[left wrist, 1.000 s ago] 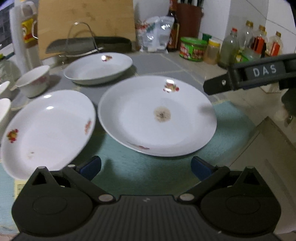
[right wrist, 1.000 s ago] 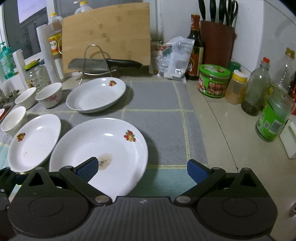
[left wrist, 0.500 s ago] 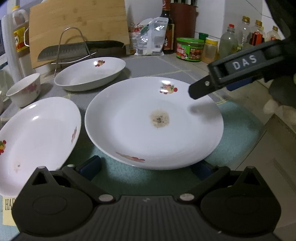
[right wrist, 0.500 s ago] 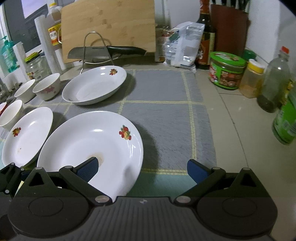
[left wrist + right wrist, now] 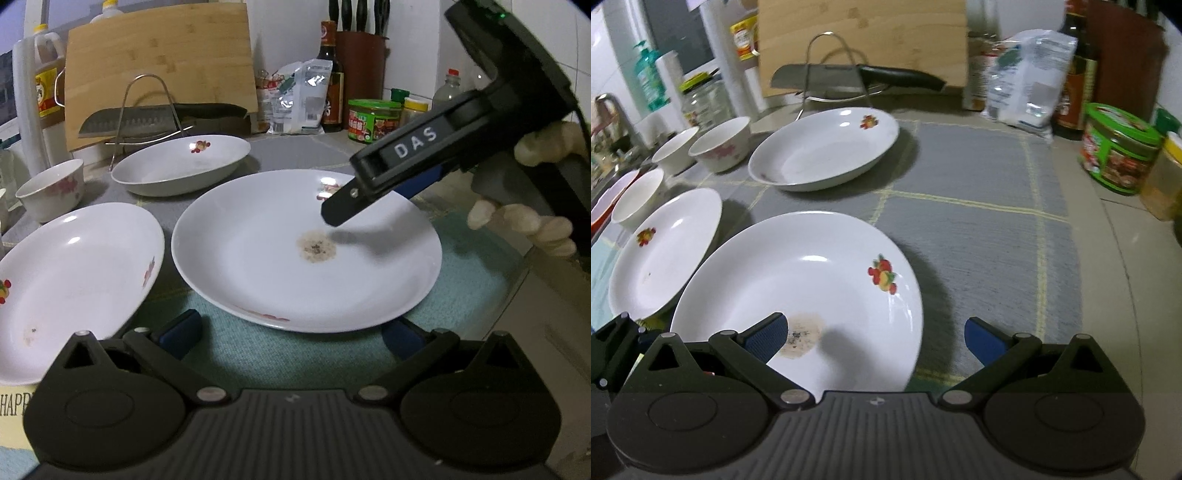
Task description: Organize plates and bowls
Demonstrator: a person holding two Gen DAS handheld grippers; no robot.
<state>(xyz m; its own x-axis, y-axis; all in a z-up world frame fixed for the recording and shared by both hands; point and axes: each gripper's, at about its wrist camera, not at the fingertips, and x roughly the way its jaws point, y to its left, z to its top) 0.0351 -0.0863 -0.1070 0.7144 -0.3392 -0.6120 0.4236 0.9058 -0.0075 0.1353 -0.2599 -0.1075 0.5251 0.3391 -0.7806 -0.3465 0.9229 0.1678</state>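
The right hand-held gripper (image 5: 875, 338) hangs low over the near edge of the large stained plate (image 5: 812, 280), its blue pads spread wide and holding nothing: the left pad sits above the plate's well beside the brown stain (image 5: 801, 339), the right pad out past the rim over the grey mat (image 5: 979, 229). The left hand-held gripper (image 5: 291, 328) is likewise wide open and empty, facing the same plate from the near side, its pads low at either side of the rim's near edge; whether they touch it I cannot tell. Just left of the stained plate lies a second fruit-print plate (image 5: 665, 251), their rims close together; ahead sits a deeper oval dish (image 5: 823, 147), and further left ahead a cluster of small bowls (image 5: 720, 144). Beyond those on the counter (image 5: 1126, 258) stand a cleaver on a wire rack (image 5: 831, 79), a cutting board (image 5: 860, 40) and jars. The step looks like taking this plate by its rim for stacking. To do it well, one pad should slip under the lip and the other over it, closing squarely on the rim, since glazed china is slick and a shallow pinch may let it swing. Lift level, clear of the neighbouring plate's rim.
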